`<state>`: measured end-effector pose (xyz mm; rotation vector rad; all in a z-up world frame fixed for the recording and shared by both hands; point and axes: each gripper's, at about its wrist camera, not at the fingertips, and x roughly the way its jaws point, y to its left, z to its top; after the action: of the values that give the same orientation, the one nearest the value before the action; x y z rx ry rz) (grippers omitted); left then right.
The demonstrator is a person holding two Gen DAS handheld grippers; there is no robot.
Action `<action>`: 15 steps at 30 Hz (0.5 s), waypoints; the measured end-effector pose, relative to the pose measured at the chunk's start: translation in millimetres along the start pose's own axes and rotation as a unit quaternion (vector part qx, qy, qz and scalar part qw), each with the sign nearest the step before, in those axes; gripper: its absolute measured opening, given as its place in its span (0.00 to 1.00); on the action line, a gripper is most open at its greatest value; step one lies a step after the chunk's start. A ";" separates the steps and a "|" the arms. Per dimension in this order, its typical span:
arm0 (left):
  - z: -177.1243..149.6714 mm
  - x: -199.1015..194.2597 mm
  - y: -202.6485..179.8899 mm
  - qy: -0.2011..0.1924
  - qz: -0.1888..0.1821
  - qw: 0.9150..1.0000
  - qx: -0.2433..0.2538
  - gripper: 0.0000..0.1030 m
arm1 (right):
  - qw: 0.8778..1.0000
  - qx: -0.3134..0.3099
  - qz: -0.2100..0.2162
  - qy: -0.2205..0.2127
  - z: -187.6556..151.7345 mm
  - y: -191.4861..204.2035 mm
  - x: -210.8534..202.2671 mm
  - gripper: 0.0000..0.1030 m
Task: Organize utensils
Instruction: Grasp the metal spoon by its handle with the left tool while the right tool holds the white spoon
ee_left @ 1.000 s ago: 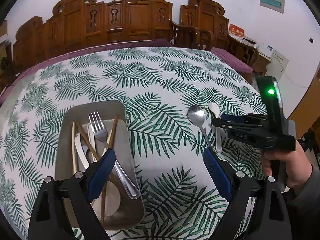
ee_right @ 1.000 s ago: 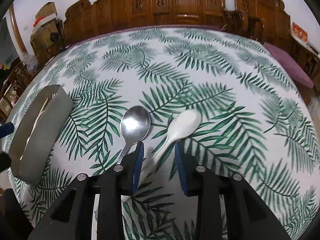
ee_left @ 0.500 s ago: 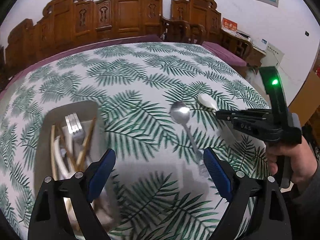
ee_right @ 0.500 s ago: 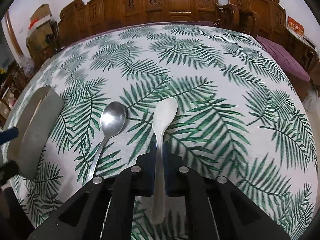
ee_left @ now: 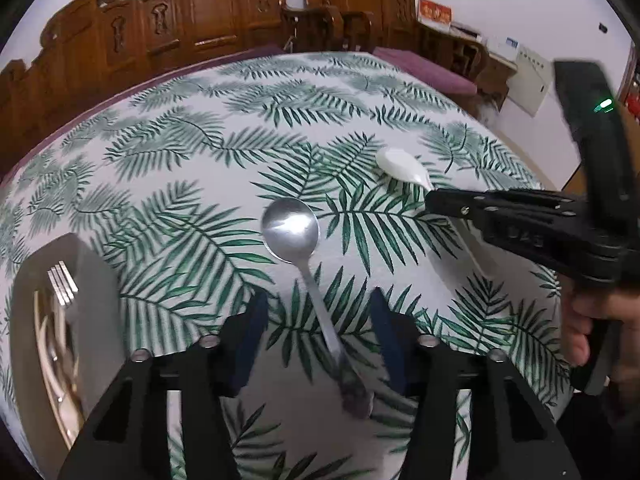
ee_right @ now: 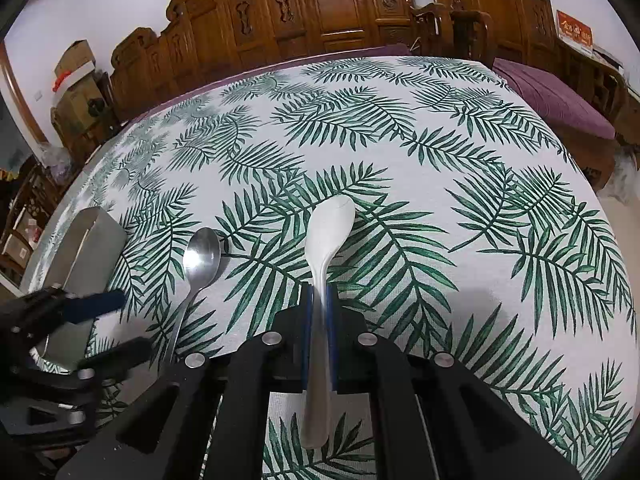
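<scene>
Right hand-held gripper (ee_right: pixel 319 304) is clamped on the white spoon (ee_right: pixel 326 236), pads pinching the handle partway along. The bowl sticks out ahead of the fingers and the handle tail runs back under the gripper body. Long axis runs straight along the gripper's pointing line, bowl away from the holder. The bowl looks at or just above the tabletop (ee_right: pixel 460 152); can't tell which.

Left hand-held gripper (ee_left: pixel 314 332) straddles the metal spoon (ee_left: pixel 308 264), which lies flat on the tabletop. Its jaws have just been closing, with the handle between them, but gaps show on both sides, so the pads aren't pressing and there's no grip. Metal spoon's axis runs from the bowl, far from the holder, back to the handle end near the gripper; in the left view the handle slants slightly right of the gripper's centre line.

The tray (ee_left: pixel 96 280) sits to the left, with a fork (ee_left: pixel 62 282) and other cutlery inside.

Risks:
- Thin flat handle on cloth: pads may close over it and slide off.
- Handle sits off-centre, so one pad could hit first and swing the spoon.
- White spoon held by a narrow pinch may pivot or slip when tilted toward the tray.
- Both grippers are close together; they could bump while carrying to the tray.
</scene>
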<state>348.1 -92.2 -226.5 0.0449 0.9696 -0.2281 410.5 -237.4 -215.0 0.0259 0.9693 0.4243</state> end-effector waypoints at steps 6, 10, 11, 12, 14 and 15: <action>5.5 28.2 -1.1 0.028 0.016 0.999 -0.007 0.25 | 1.000 0.001 0.009 -0.002 0.7 1.3 -1.2 0.08; 7.1 32.8 0.4 0.032 0.025 0.999 -0.010 0.22 | 1.000 -0.001 0.015 -0.003 1.7 3.4 -2.0 0.08; 7.6 33.2 0.0 0.033 0.027 0.999 -0.008 0.22 | 1.000 -0.002 0.015 -0.003 1.7 3.8 -2.3 0.08; 7.7 33.2 -0.2 0.033 0.029 0.999 -0.007 0.22 | 1.000 -0.002 0.017 -0.003 1.8 4.3 -2.6 0.08; 7.9 33.6 -2.4 0.034 0.036 0.999 -0.001 0.09 | 1.000 -0.003 0.018 -0.004 1.7 5.0 -3.2 0.08; 7.8 33.3 -3.2 0.034 0.036 0.999 0.000 0.09 | 1.000 -0.003 0.018 -0.004 1.8 5.1 -3.4 0.08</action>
<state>371.9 -102.1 -249.3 0.0889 1.0340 -0.1609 408.6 -233.6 -210.2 0.0405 0.9615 0.4605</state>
